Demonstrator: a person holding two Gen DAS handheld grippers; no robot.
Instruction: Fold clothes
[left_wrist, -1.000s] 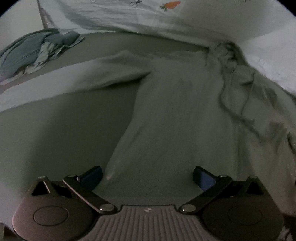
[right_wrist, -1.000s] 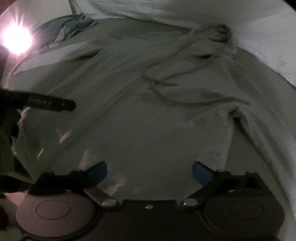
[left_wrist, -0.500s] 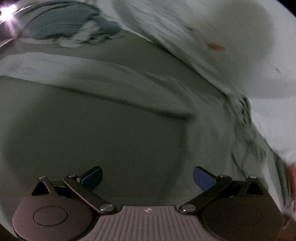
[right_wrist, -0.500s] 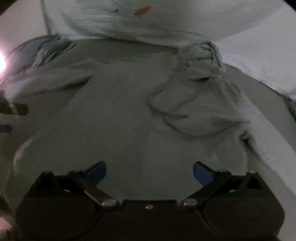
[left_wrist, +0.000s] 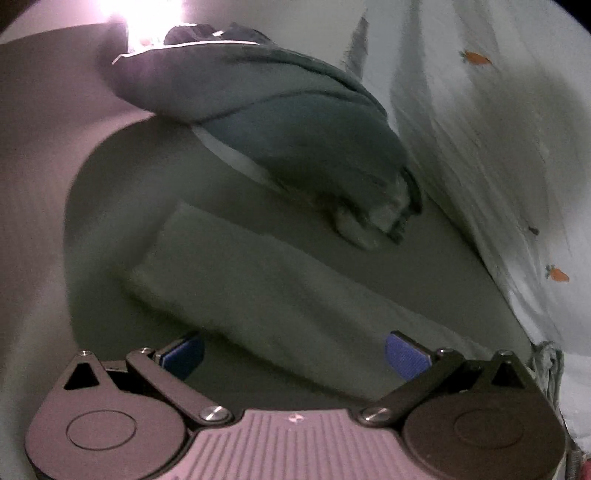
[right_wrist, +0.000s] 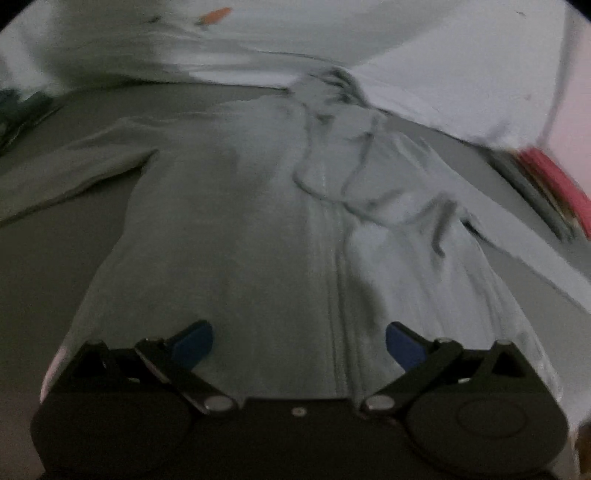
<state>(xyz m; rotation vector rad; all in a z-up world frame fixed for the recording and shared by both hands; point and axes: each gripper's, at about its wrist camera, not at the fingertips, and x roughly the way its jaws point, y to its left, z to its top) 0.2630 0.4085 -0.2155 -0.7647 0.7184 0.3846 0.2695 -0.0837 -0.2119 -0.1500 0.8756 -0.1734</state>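
A pale grey hooded zip sweatshirt (right_wrist: 258, 221) lies spread flat on a grey bed sheet (right_wrist: 44, 277), hood and drawstrings at the far end. My right gripper (right_wrist: 299, 343) is open and empty, low over the sweatshirt's lower front near the zip. In the left wrist view the sweatshirt's left sleeve (left_wrist: 266, 291) stretches across the sheet, its cuff end to the left. My left gripper (left_wrist: 295, 356) is open and empty, hovering just above the sleeve.
A crumpled blue-grey garment (left_wrist: 295, 122) lies beyond the sleeve. A white quilt with carrot prints (left_wrist: 491, 147) is bunched along the far side, also in the right wrist view (right_wrist: 295, 40). A bright lamp glare (left_wrist: 147, 22) shows top left. Something red (right_wrist: 557, 184) sits at the right.
My left gripper has swung left from the sweatshirt's body to over the left sleeve. My right gripper has moved in over the sweatshirt's front. Both stayed open.
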